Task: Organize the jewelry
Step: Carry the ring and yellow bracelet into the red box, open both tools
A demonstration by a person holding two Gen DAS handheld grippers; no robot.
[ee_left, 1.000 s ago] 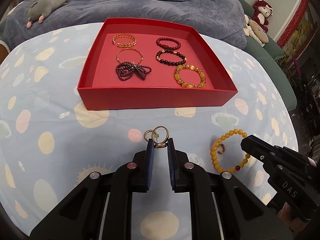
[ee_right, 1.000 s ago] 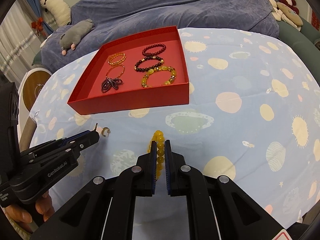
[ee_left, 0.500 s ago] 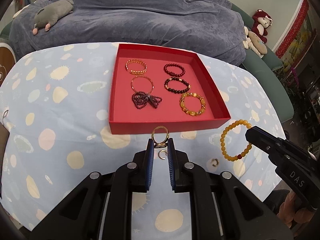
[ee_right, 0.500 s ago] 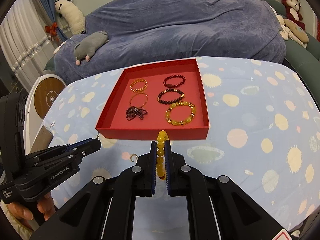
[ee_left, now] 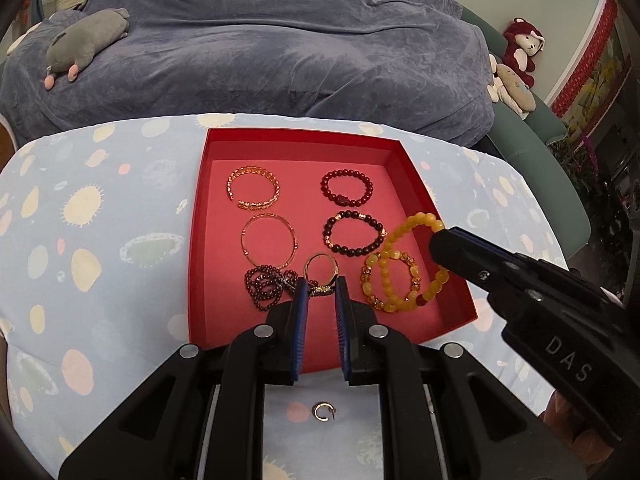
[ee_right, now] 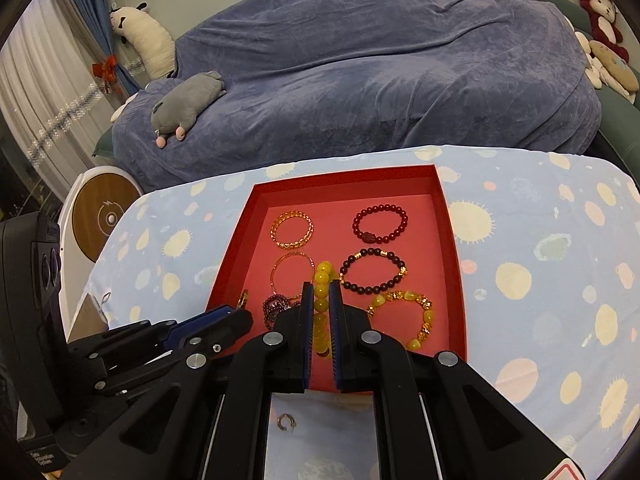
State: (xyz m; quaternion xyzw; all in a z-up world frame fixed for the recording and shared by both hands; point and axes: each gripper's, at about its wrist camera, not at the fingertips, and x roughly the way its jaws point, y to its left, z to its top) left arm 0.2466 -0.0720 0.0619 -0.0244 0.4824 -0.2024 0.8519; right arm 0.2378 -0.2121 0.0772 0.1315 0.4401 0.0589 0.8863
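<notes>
A red tray (ee_left: 198, 216) (ee_right: 450, 236) on the spotted blue cloth holds several bracelets. My left gripper (ee_left: 320, 289) is shut on a gold ring (ee_left: 321, 270) and holds it over the tray's near middle. My right gripper (ee_right: 321, 296) is shut on a yellow bead bracelet (ee_right: 322, 280), which also shows in the left wrist view (ee_left: 416, 264), hanging over the tray's near right above an amber bracelet (ee_right: 402, 316). A small open ring (ee_left: 322, 412) (ee_right: 286, 422) lies on the cloth just in front of the tray.
A blue-covered sofa (ee_right: 380, 80) with a grey plush toy (ee_right: 188, 100) stands behind the table. More plush toys (ee_left: 516, 64) sit at the right. A round white stand (ee_right: 102, 216) is left of the table. In the tray lie a dark beaded bracelet (ee_left: 354, 232) and a gold chain bangle (ee_left: 252, 188).
Both grippers have lifted off the cloth and moved forward over the red tray, the left with the gold ring and the right with the yellow bracelet. A small ring stays behind on the cloth.
</notes>
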